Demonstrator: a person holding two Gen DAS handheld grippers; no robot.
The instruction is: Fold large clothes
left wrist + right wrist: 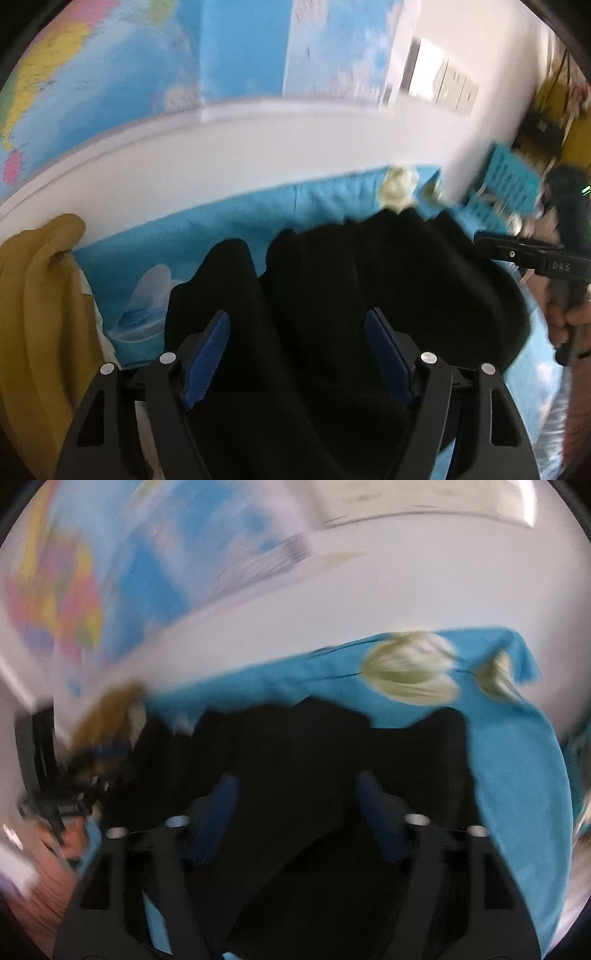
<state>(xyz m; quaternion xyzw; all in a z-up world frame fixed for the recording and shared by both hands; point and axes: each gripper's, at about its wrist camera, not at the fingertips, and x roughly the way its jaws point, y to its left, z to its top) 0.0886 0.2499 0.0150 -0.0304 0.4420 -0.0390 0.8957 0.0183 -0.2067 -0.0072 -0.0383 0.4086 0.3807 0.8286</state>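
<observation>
Black garment (369, 280) lies crumpled on the blue flowered sheet (207, 236); left hand-held gripper (297, 354) and right hand-held gripper (295, 812) both hover over it, jaws apart, gripping nothing

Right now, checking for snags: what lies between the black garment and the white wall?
In the left wrist view, only the blue floral sheet separates the black garment from the white wall.

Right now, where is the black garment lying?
The black garment lies crumpled on the blue sheet, straight ahead in both wrist views, with a yellow cloth at its left and the white wall behind.
</observation>
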